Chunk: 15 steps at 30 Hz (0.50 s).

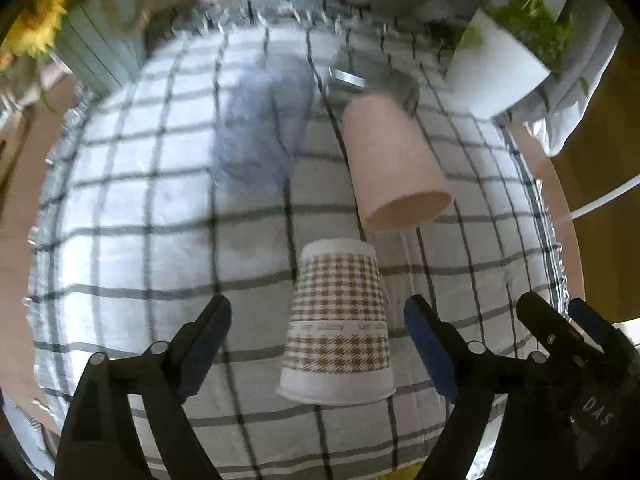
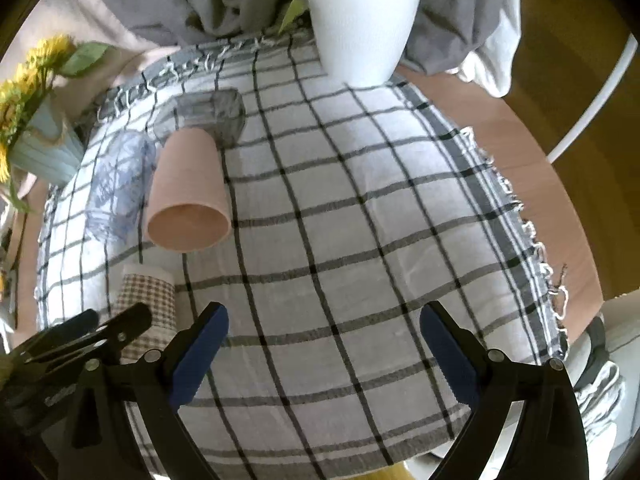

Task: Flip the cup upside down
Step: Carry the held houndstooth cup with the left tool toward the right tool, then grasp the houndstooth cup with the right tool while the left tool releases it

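Observation:
A white paper cup with a brown houndstooth pattern (image 1: 338, 320) stands upside down on the checked cloth, rim down. My left gripper (image 1: 318, 320) is open, its blue-padded fingers on either side of the cup and apart from it. The cup also shows at the lower left of the right wrist view (image 2: 146, 300), partly hidden by the left gripper. A pink cup (image 1: 394, 164) stands upside down farther back, also in the right wrist view (image 2: 188, 192). My right gripper (image 2: 324, 328) is open and empty over bare cloth.
A checked cloth (image 2: 340, 240) covers a round table. A clear blue-tinted glass (image 2: 120, 184) and a grey glass object (image 2: 224, 116) stand near the pink cup. A white plant pot (image 2: 362, 28) is at the back, a ribbed vase with yellow flowers (image 2: 40, 152) at the left.

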Each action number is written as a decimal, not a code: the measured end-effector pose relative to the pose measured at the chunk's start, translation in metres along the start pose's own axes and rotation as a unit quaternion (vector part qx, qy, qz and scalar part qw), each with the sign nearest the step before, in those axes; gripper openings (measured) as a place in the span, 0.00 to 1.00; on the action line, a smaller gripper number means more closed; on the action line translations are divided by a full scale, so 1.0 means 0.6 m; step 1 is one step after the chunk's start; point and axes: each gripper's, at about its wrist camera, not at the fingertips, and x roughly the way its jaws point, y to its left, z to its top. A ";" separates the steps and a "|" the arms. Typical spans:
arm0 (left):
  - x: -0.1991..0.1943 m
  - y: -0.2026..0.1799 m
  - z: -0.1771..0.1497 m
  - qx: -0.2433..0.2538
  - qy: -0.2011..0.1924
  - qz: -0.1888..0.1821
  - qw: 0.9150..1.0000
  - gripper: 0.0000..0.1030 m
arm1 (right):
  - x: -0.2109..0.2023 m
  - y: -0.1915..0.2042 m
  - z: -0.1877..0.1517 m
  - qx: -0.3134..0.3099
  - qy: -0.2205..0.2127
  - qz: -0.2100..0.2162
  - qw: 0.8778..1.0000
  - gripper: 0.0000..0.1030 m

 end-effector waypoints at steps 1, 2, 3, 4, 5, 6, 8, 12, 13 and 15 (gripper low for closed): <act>-0.014 0.005 0.001 -0.002 -0.013 0.004 1.000 0.90 | -0.007 0.002 0.002 0.000 -0.005 0.002 1.000 0.94; -0.026 0.012 0.002 -0.005 -0.024 0.010 1.000 0.91 | -0.016 0.007 0.004 -0.002 -0.012 0.006 1.000 0.94; -0.036 0.019 0.002 -0.006 -0.033 0.016 0.999 0.91 | -0.022 0.013 0.007 -0.006 -0.016 0.010 1.000 0.94; -0.046 0.028 0.001 -0.008 -0.043 0.024 0.999 0.91 | -0.026 0.019 0.009 -0.009 -0.019 0.014 1.000 0.94; -0.054 0.035 0.000 -0.009 -0.050 0.031 0.998 0.93 | -0.031 0.029 0.012 -0.016 -0.022 0.020 0.999 0.94; -0.063 0.044 -0.003 -0.008 -0.059 0.042 0.997 0.94 | -0.033 0.035 0.013 -0.020 -0.024 0.023 0.999 0.94; -0.075 0.062 -0.007 -0.009 -0.072 0.057 0.996 0.96 | -0.039 0.054 0.016 -0.034 -0.027 0.033 0.999 0.94; -0.083 0.101 -0.010 -0.025 -0.073 0.059 0.995 0.97 | -0.035 0.095 0.027 -0.054 -0.013 0.066 0.996 0.94; -0.083 0.113 -0.010 -0.031 -0.072 0.061 0.995 0.97 | -0.030 0.107 0.032 -0.059 -0.006 0.084 0.995 0.94; -0.083 0.132 -0.013 -0.039 -0.070 0.065 0.995 0.97 | -0.017 0.125 0.034 -0.065 0.012 0.104 0.992 0.93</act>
